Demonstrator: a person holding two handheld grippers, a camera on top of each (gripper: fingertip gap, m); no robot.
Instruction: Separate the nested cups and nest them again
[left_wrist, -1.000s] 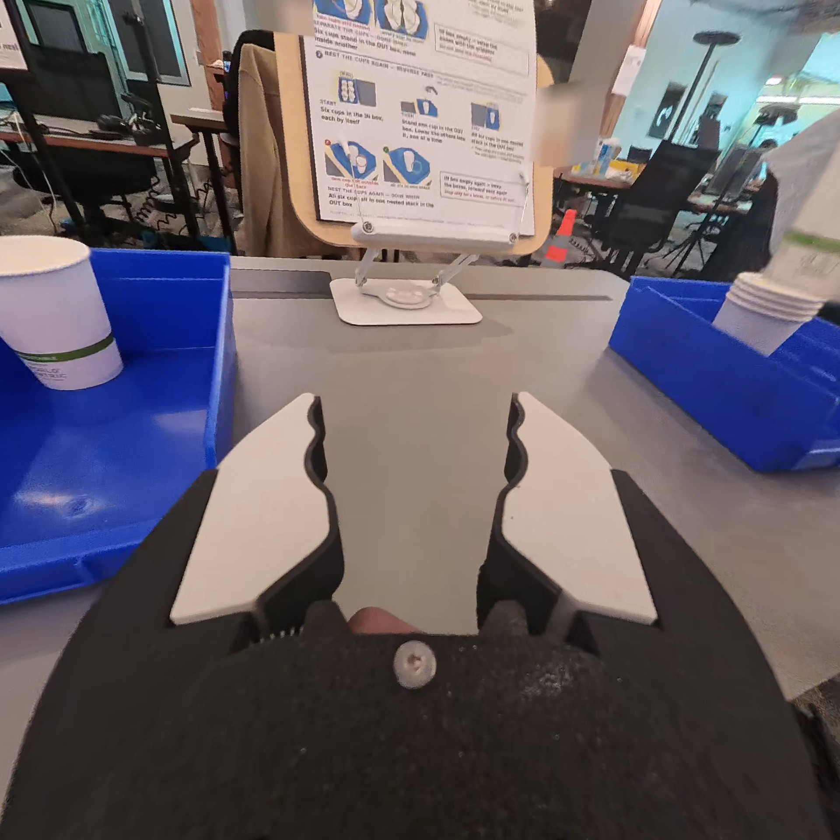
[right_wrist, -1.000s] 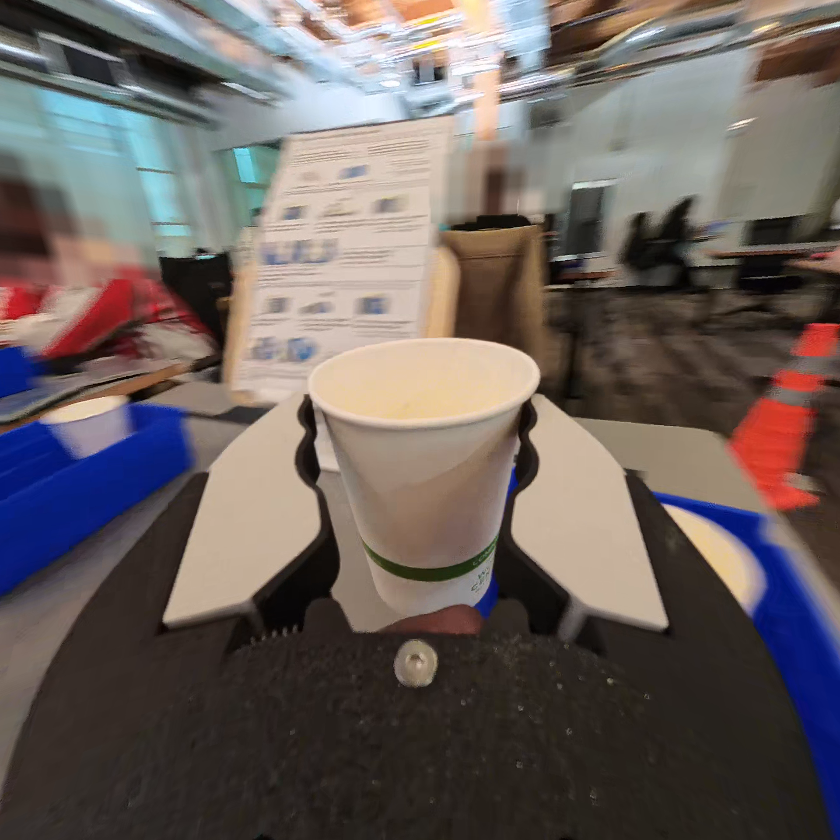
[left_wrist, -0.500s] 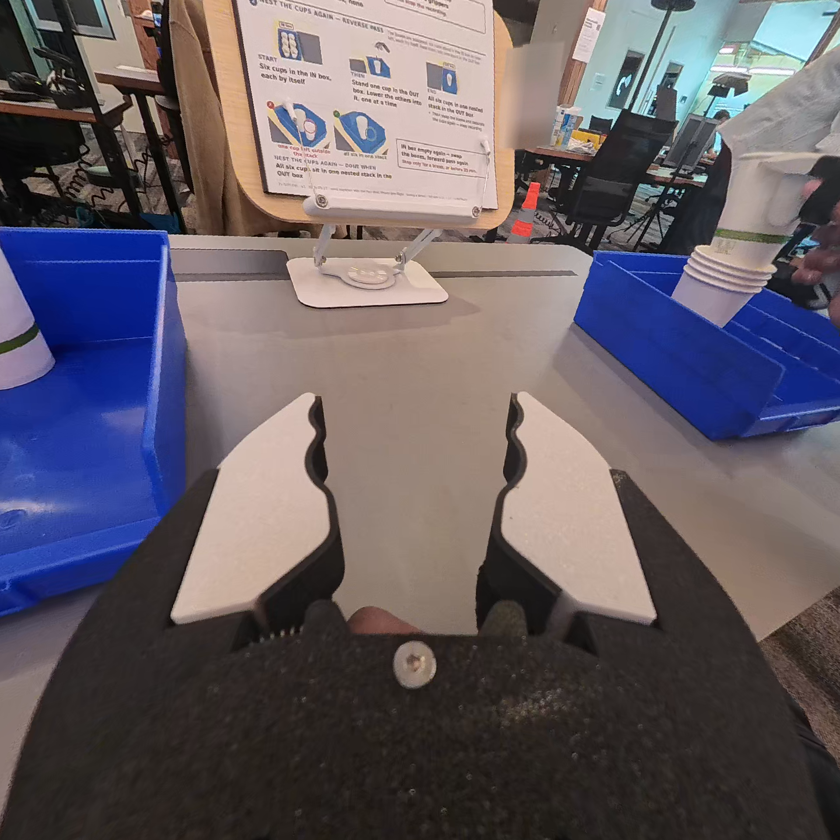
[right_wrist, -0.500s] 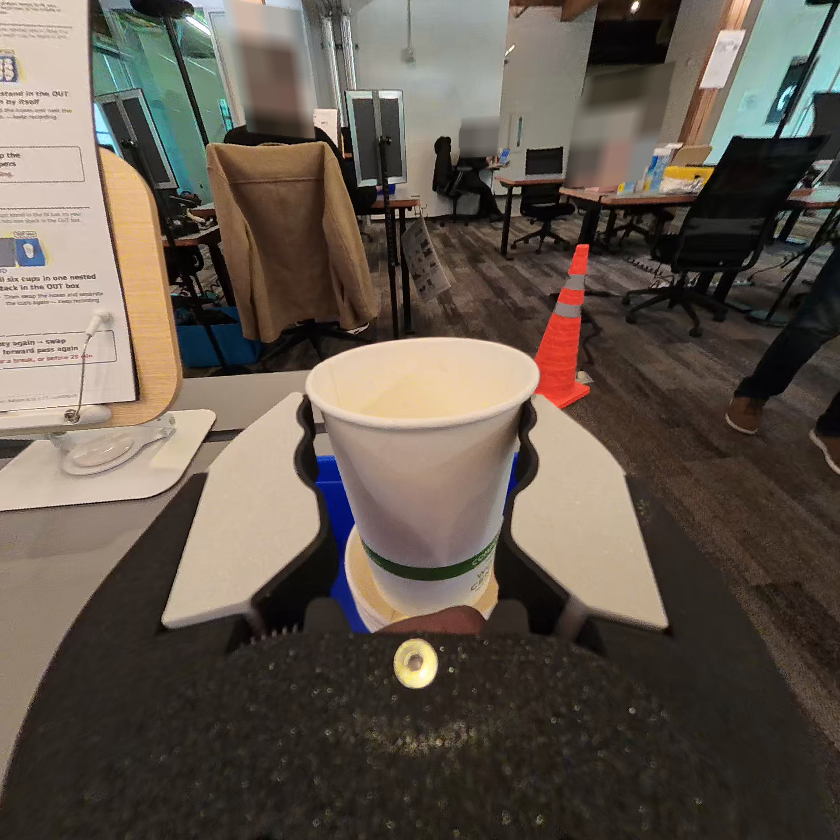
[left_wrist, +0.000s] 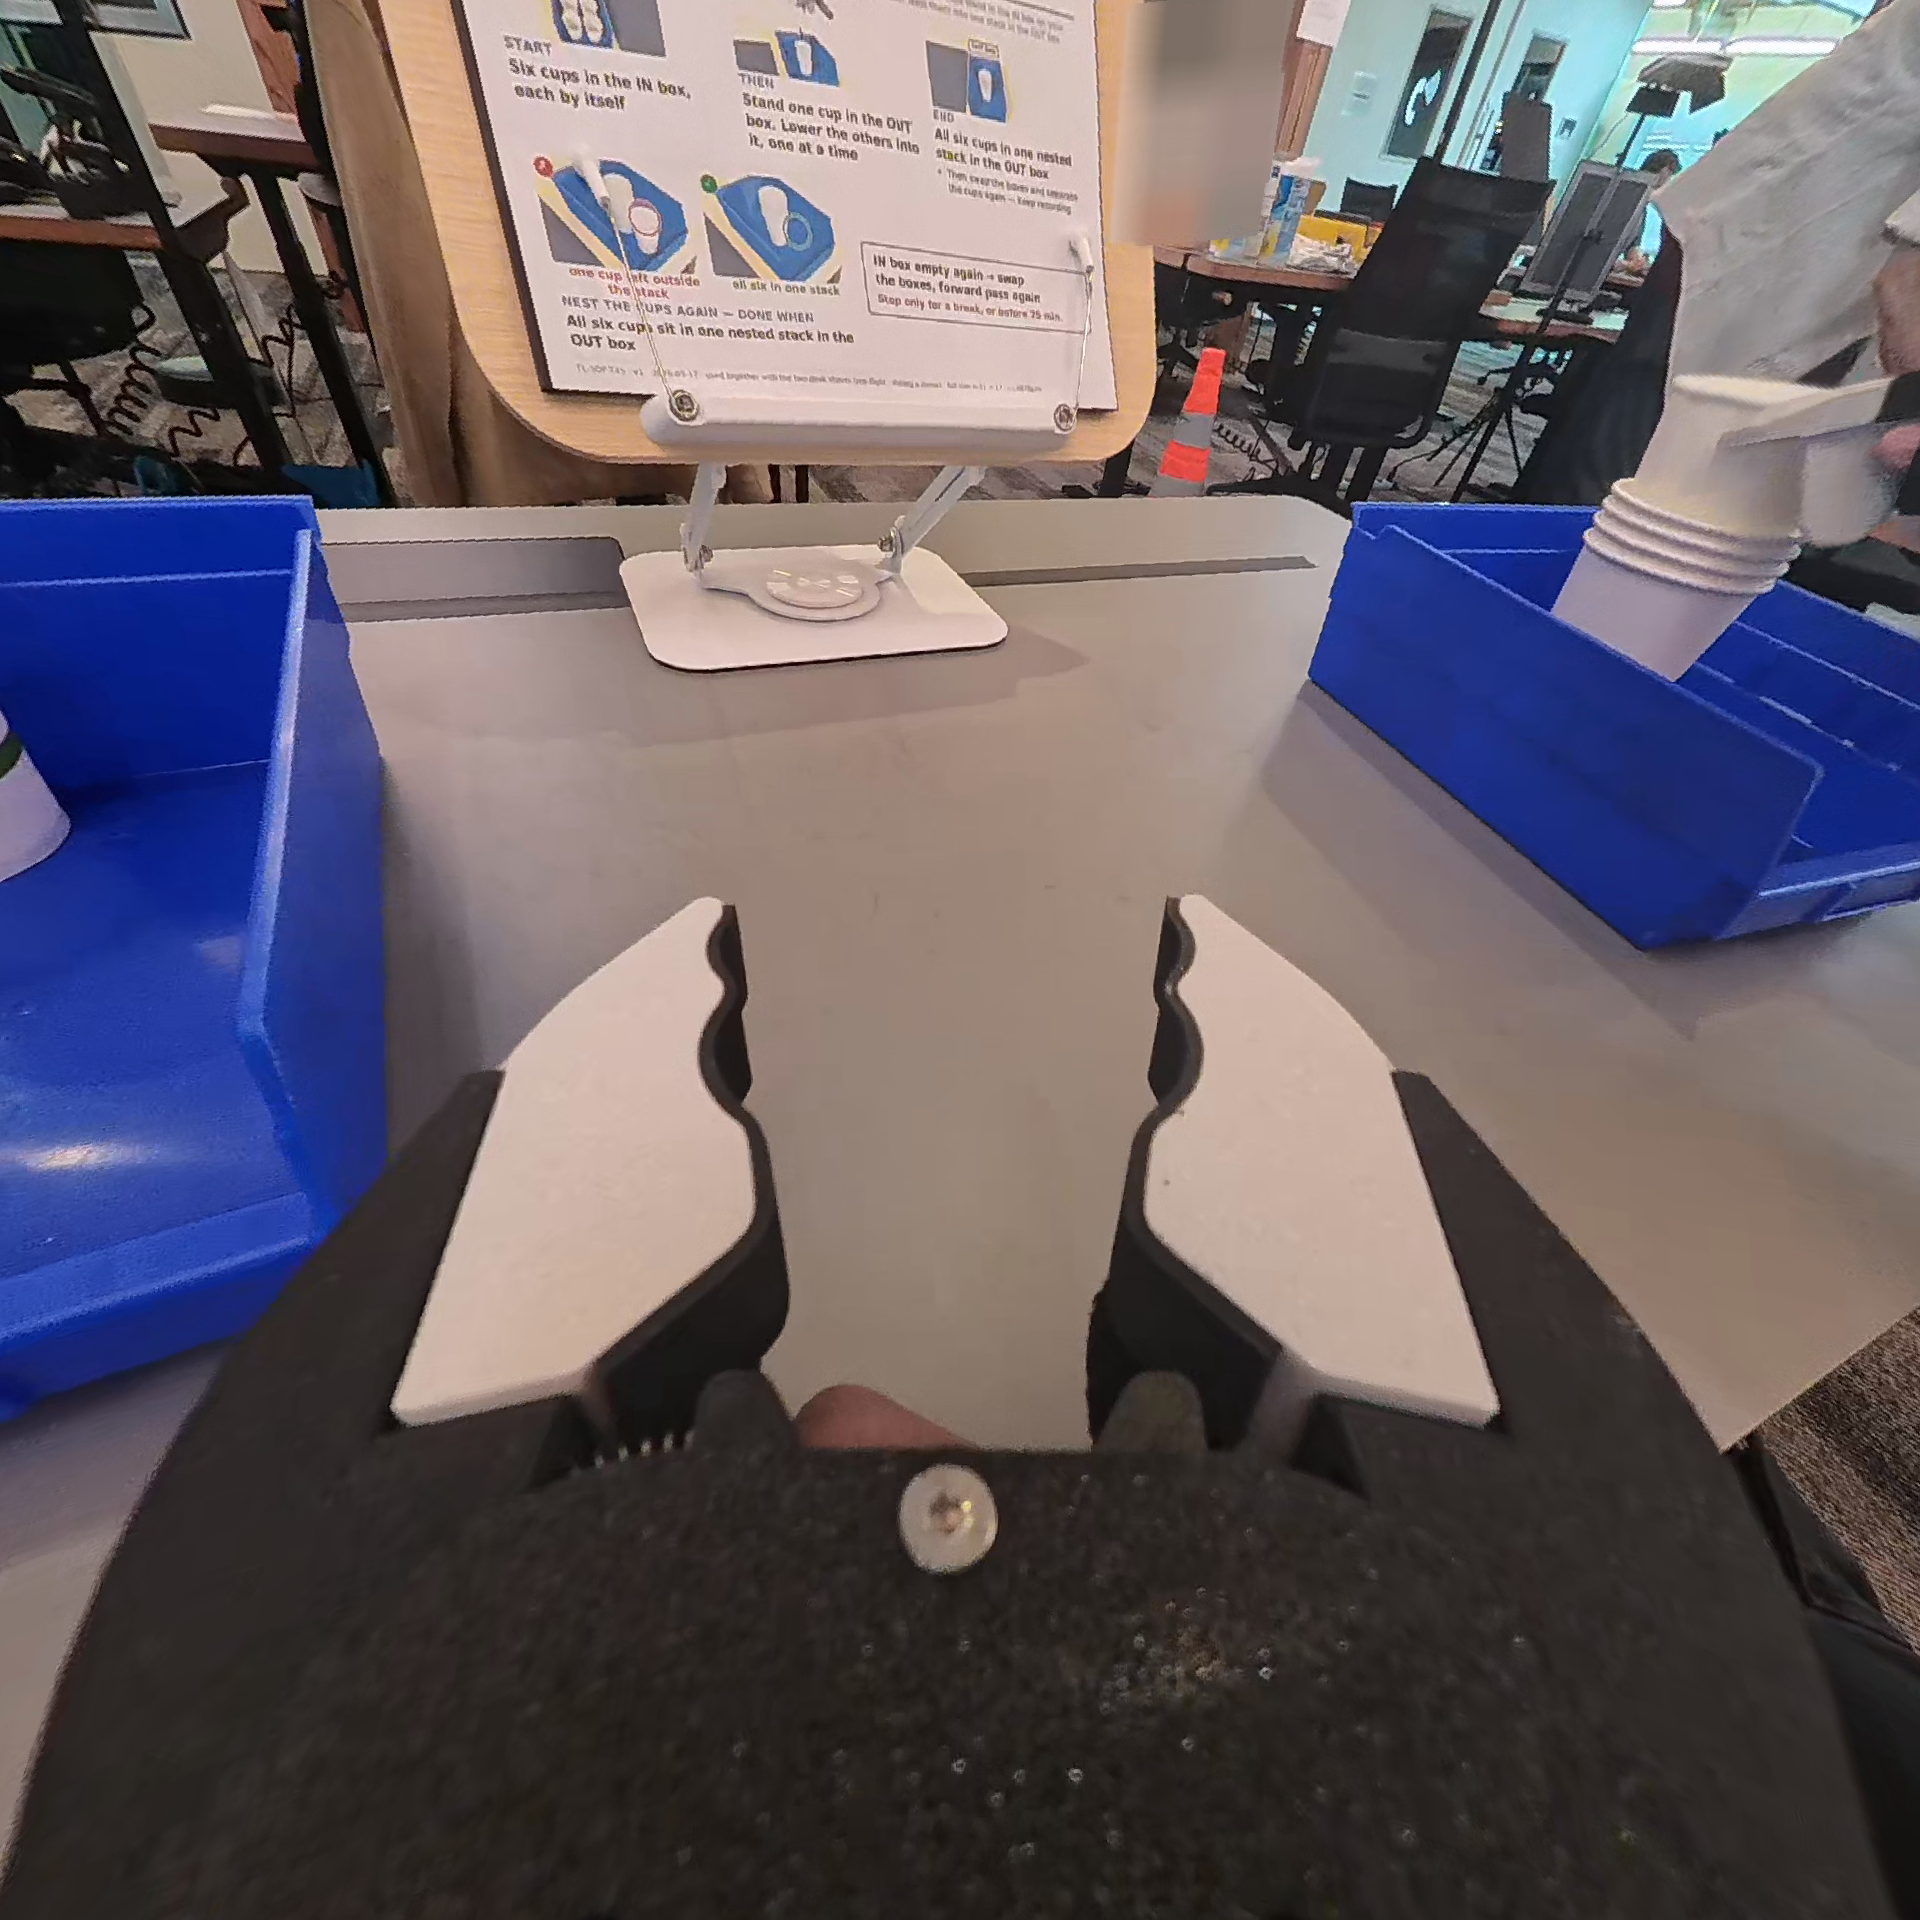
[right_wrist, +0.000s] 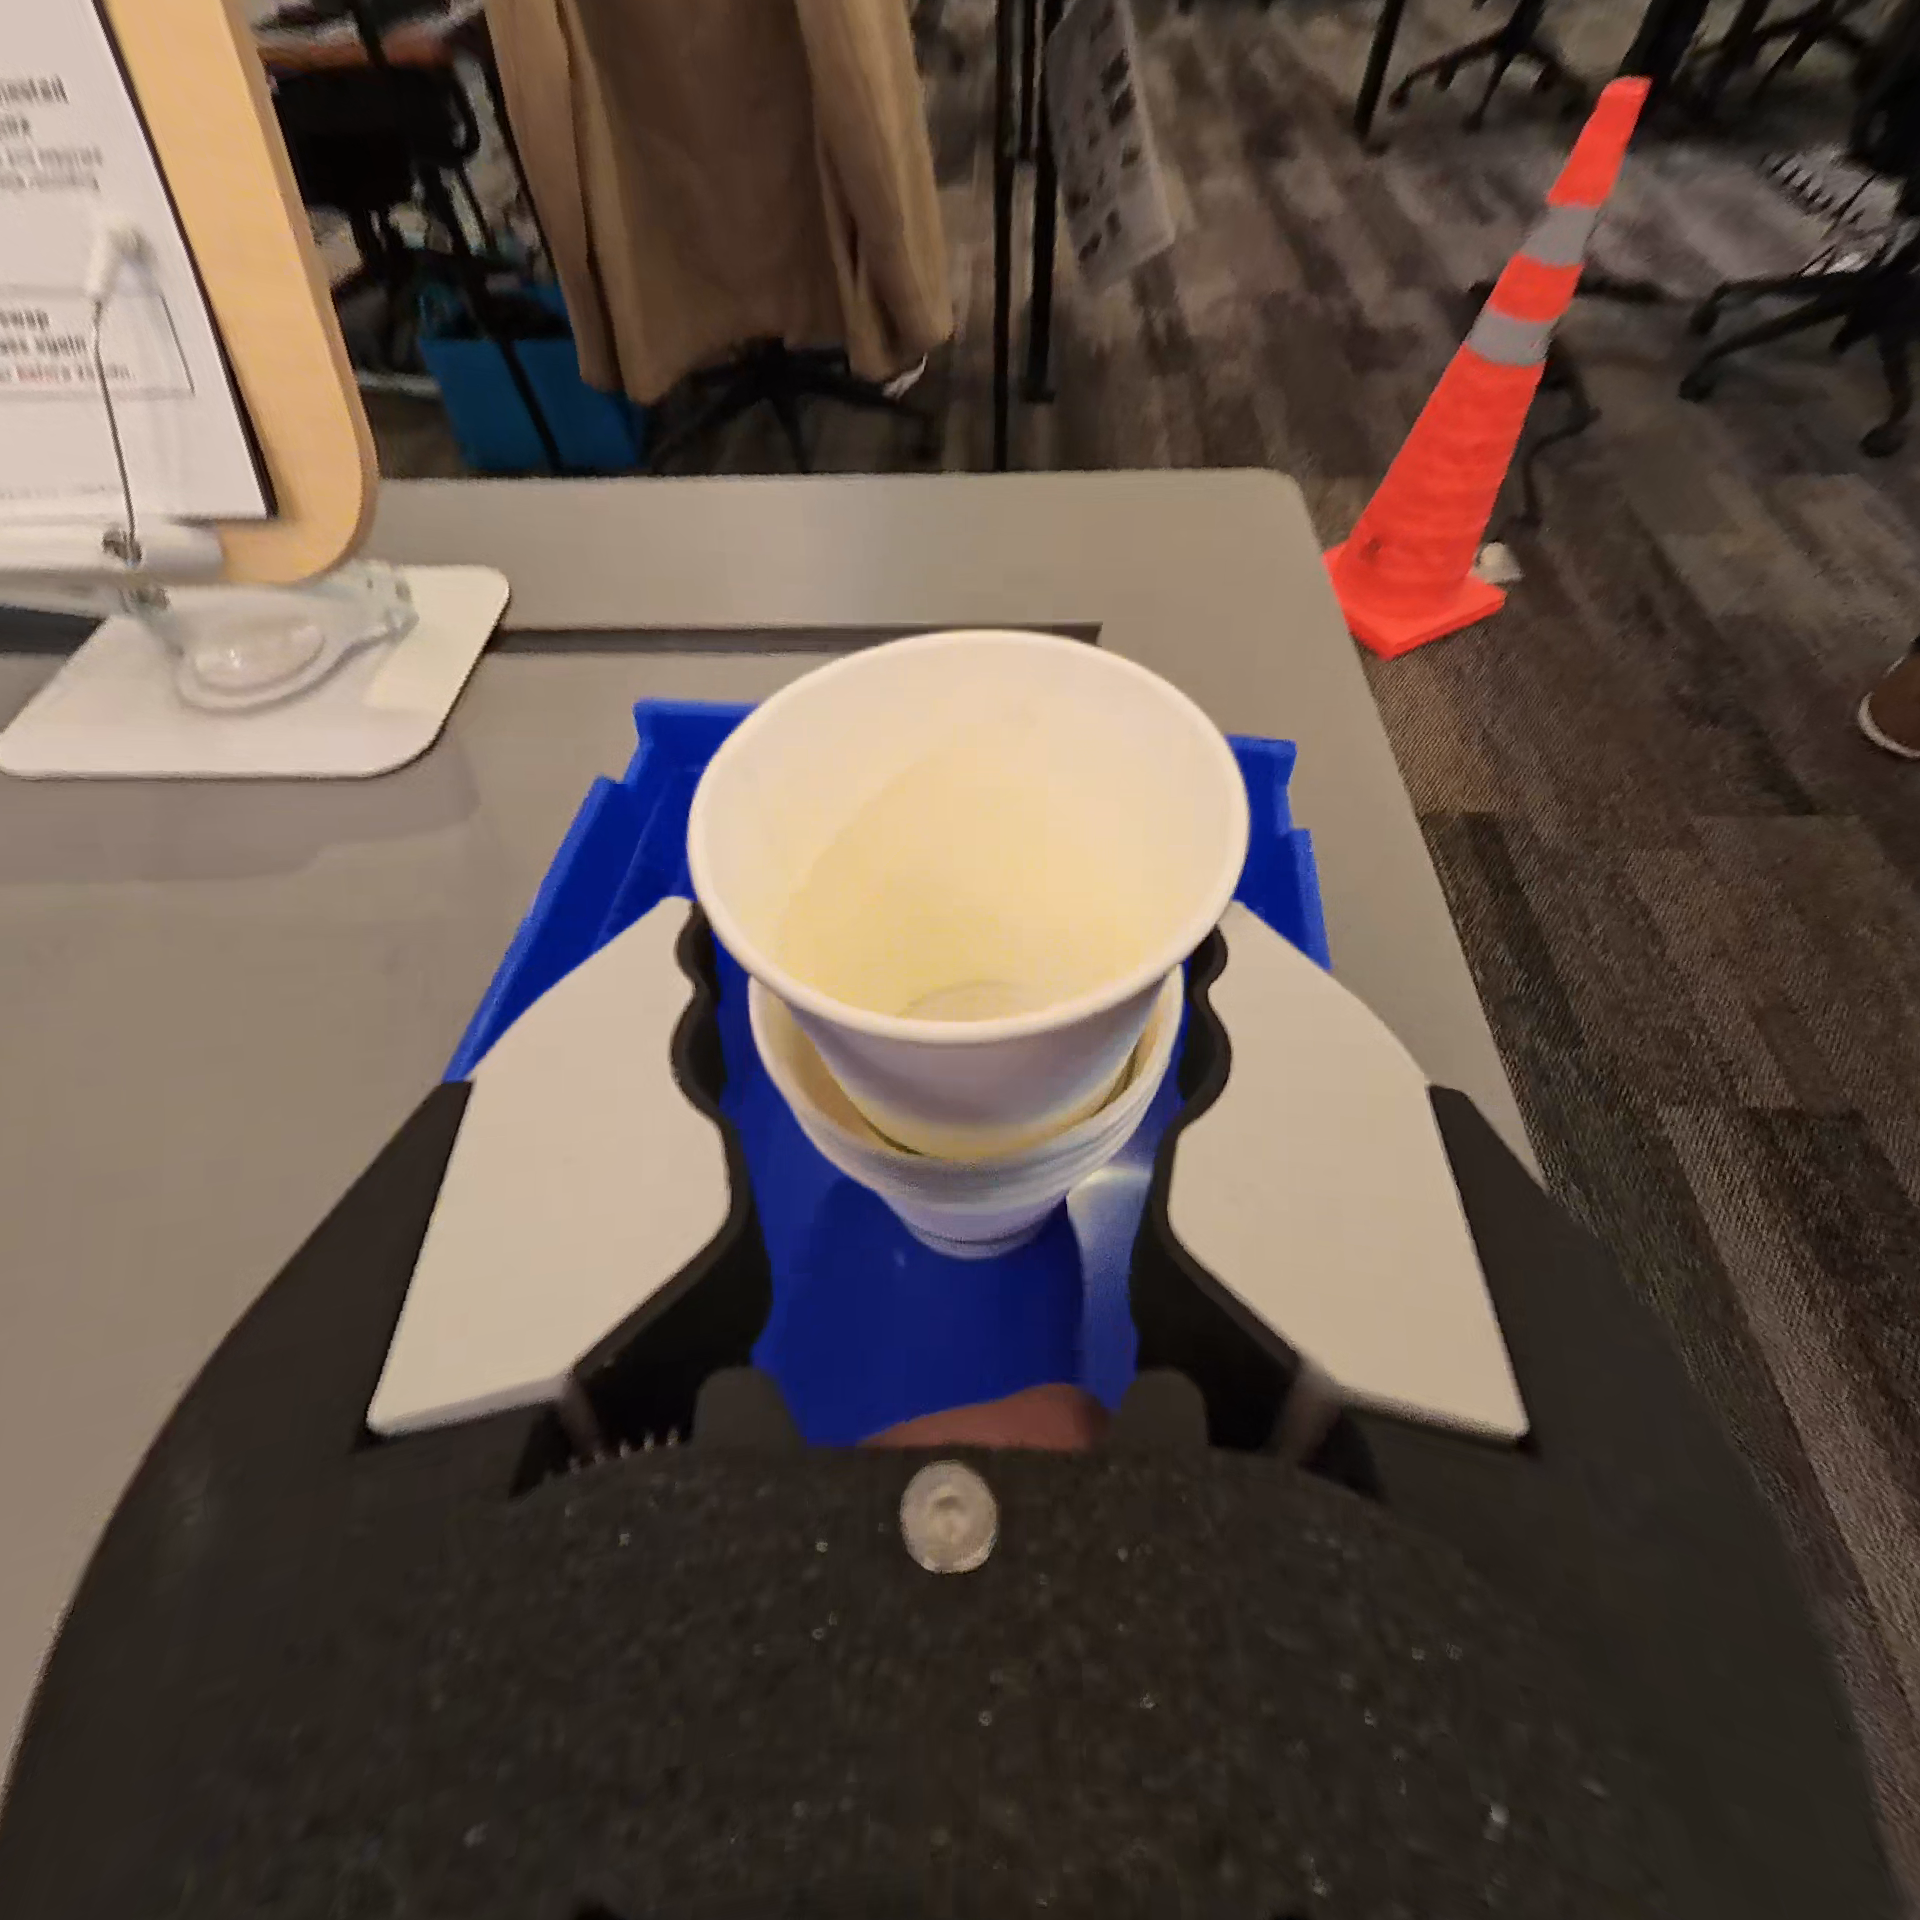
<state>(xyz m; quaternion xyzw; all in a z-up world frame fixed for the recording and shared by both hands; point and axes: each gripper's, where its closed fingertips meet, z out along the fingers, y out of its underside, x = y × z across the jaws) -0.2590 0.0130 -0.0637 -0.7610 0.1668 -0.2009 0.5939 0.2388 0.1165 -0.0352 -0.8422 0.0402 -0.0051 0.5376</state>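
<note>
At the left edge of the left wrist view, a single white cup (left_wrist: 26, 805) stands in the left blue bin (left_wrist: 187, 935), only partly in the frame. In the lower middle, the left gripper (left_wrist: 948, 997) hangs over the grey table (left_wrist: 935, 810) with its fingers wide apart and nothing between them. At the upper right, the nested stack (left_wrist: 1673, 577) leans in the right blue bin (left_wrist: 1558, 727). In the right wrist view, the right gripper (right_wrist: 954, 997) has its fingers pressed on the top cup (right_wrist: 966, 862), which sits partly inside the stack in the middle of the frame. The paper cups seem light and thin, so a strong squeeze would probably dent them. The best hold is likely on the side wall below the rolled rim, where the cup is stiffer.
</note>
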